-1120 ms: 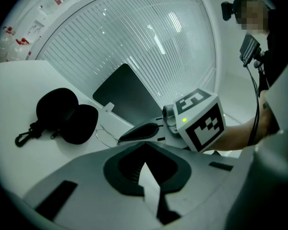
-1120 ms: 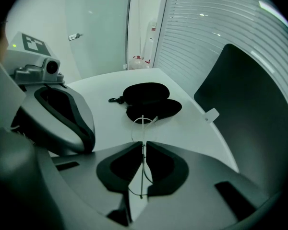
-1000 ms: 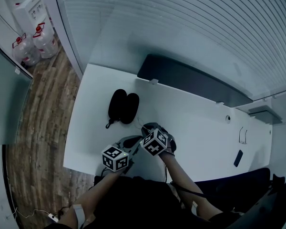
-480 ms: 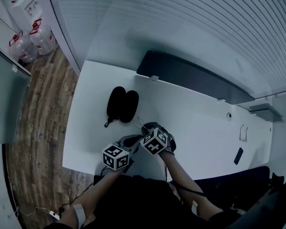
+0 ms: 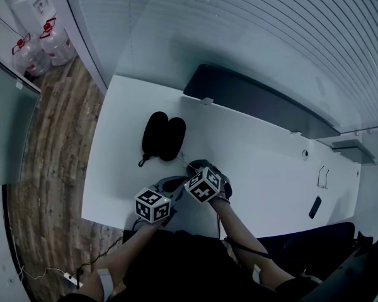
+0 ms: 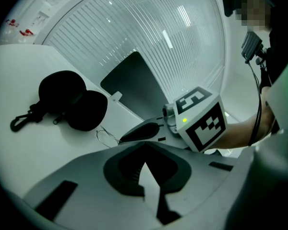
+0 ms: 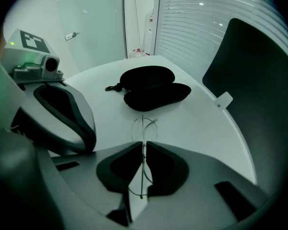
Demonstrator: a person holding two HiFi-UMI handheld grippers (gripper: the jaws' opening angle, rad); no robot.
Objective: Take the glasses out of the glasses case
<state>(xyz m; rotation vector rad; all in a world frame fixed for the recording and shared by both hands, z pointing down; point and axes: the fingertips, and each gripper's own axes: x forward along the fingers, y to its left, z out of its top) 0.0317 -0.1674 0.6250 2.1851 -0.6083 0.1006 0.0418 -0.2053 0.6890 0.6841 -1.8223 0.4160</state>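
**Item: glasses** (image 7: pixel 143 128) — thin wire frame, out of the case and apart from it. They are held in the right gripper (image 7: pixel 144 146), whose jaws are closed down on the wire to a hairline gap. Part of the frame sits back in the jaw hollow, and the rest projects forward over the white table (image 5: pixel 258 153). Whether the forward end touches the table cannot be told.

**Orientation:** the frame is seen near edge-on. Its long axis runs along the jaw line, with the forward end pointed toward the glasses case (image 7: pixel 151 87).

**Glasses case:** black, laid open with both halves side by side on the table. It lies just beyond the glasses, and a clip strap trails from one end.

**Left gripper** (image 6: pixel 144 146): the jaws are brought together at the tips with nothing between them. It is placed just beside the right gripper.

**Step:** removal is judged done in substance, with only setting down or carrying clear left. A light, steady grip is called for — the wire is judged easily bent — followed by a gentle release.
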